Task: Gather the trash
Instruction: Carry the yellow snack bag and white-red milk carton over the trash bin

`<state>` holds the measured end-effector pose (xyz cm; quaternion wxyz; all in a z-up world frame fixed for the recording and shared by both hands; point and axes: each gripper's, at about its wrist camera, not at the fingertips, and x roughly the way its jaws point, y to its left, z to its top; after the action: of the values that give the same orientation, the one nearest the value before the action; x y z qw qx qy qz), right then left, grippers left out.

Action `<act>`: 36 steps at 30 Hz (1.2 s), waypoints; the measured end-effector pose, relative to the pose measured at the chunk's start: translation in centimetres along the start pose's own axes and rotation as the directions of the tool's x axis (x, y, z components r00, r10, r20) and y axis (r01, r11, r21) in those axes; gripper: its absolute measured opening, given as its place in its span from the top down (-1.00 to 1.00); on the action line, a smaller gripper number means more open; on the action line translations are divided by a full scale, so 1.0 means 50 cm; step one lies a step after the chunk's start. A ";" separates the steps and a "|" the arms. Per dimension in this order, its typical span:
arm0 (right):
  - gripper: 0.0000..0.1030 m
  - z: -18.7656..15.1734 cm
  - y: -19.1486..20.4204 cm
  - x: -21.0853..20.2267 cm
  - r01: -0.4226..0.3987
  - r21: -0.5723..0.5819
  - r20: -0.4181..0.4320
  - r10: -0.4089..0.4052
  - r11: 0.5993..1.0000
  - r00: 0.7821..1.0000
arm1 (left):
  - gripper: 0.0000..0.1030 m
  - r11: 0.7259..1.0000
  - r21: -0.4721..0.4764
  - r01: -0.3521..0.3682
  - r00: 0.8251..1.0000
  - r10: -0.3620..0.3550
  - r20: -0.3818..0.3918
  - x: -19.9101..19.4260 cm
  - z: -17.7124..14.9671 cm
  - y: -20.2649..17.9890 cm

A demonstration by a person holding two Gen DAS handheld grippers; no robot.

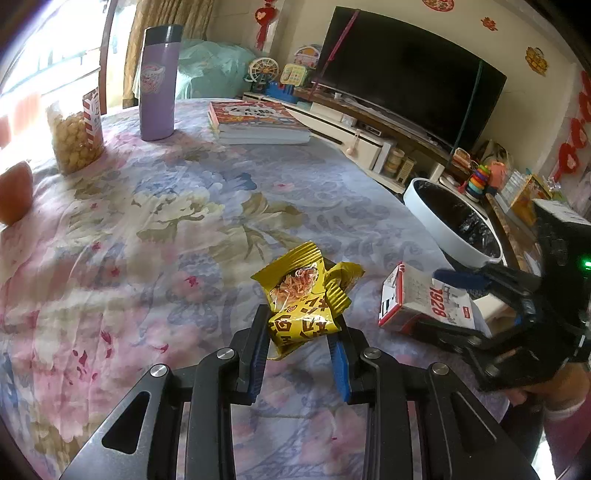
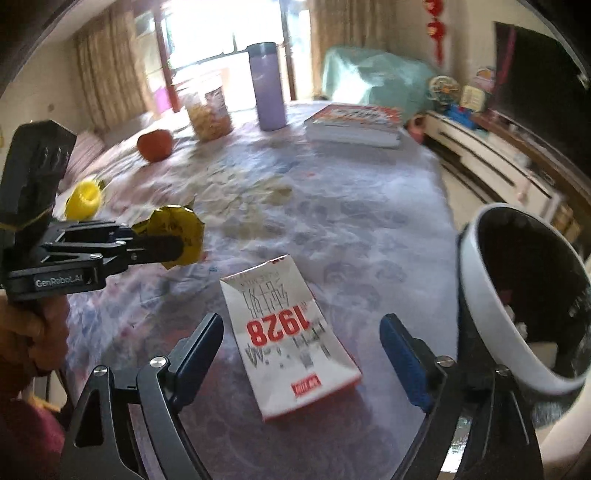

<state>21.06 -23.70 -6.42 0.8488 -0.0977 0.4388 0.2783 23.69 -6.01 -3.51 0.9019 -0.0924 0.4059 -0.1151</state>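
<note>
You had the yellow snack wrapper (image 1: 303,299) pinched in your left gripper (image 1: 301,332) at lower centre, while your right gripper (image 2: 301,350) stood wide open astride the flattened carton (image 2: 291,339) on the surface, needing, I judged, only a squeeze before the bin (image 2: 491,317) at right.

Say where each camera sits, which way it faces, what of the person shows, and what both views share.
Left wrist: on the left gripper, looking down across the flowered table toward the TV; its fingers clamp a yellow wrapper; a hand shows at right.
Right wrist: on the right gripper, facing the window; jaws open around a white carton; a hand at left.
Shared: wrapper, carton, white bin, purple bottle, books.
</note>
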 end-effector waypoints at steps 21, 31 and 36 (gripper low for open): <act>-0.09 -0.072 -0.062 -0.128 0.056 0.376 0.177 -0.131 0.925 0.975 | 0.45 0.993 0.091 0.070 0.998 -0.070 -0.005 0.015 0.023 -0.097; -0.09 -0.086 -0.104 -0.151 0.098 0.422 0.160 -0.180 0.902 0.971 | 0.45 0.985 0.147 0.089 0.996 -0.089 -0.012 0.038 0.041 -0.153; -0.09 -0.093 -0.126 -0.167 0.107 0.444 0.172 -0.202 0.890 0.964 | 0.45 0.981 0.166 0.099 0.995 -0.098 -0.017 0.051 0.054 -0.176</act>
<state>17.54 -34.04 -3.03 0.9109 0.0881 0.3865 0.1147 26.19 -14.94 -1.29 0.8978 -0.0359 0.3938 -0.1936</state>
